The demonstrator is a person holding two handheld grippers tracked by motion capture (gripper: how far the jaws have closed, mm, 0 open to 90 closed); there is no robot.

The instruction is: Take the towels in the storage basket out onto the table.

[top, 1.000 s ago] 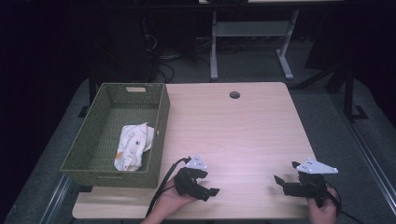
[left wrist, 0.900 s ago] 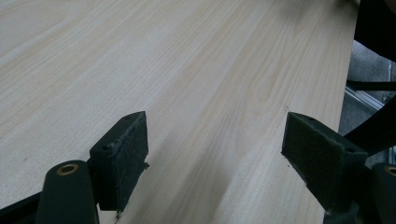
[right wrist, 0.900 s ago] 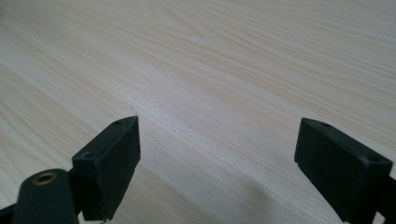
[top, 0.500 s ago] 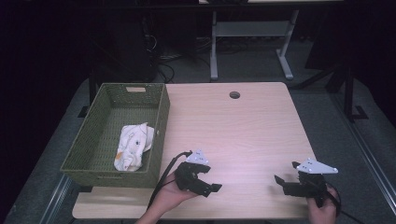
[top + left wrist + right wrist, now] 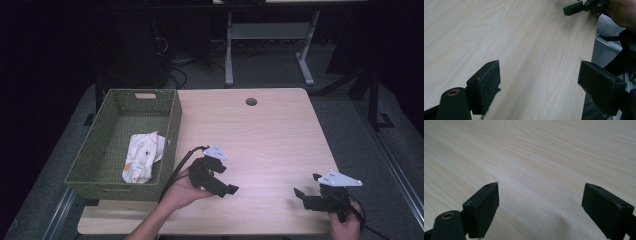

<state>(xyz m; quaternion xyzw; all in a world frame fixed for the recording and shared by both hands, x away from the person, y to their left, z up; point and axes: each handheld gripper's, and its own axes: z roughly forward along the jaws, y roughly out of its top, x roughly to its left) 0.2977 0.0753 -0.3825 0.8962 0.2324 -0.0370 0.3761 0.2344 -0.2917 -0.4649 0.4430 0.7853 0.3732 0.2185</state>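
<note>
Both grippers empty, jaws wide apart, low over the bare table.

Your left gripper [image 5: 220,182] sits near the front edge of the light wood table [image 5: 265,130], just right of the green woven basket [image 5: 102,150], its jaws pointing right toward your other hand. In the left gripper view its pads [image 5: 487,83] are spread with nothing but wood grain between them, and the right gripper [image 5: 584,6] shows at the top, by the table edge. Your right gripper [image 5: 312,192] is at the front right corner, grey plate on top, jaws pointing left; in the right gripper view its pads [image 5: 484,203] are likewise spread over bare wood. A crumpled white cloth [image 5: 142,156] with small dark marks lies inside the basket, against its right wall. The round cable hole [image 5: 251,102] is at the far edge of the table.
</note>
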